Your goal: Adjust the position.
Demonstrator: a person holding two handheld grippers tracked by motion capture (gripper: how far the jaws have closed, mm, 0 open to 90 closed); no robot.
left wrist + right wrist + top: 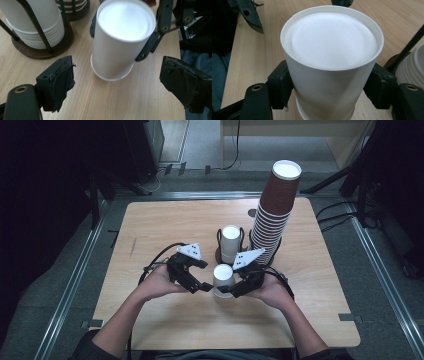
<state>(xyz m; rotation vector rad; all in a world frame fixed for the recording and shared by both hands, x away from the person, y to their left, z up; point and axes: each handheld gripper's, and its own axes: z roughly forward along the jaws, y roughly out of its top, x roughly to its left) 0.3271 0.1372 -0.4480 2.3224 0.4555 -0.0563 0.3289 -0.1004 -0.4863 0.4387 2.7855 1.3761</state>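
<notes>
Right gripper (329, 95) clasping smooth white paper cup (332, 67), left gripper (117, 82) wide.

Upturned white paper cup (120, 42): smooth, matt. Light wood-grain table (165, 220) beneath it: satin. Left gripper's black pads (63, 80): frayed, rough.

High view overhead, far; both gripper views close, sharing white cup (120, 42).

One loose white cup (223, 279), upside down. Two cup stacks: one white stack (230, 242) in a rack, one tall brown stack (272, 212). Two grippers.
</notes>
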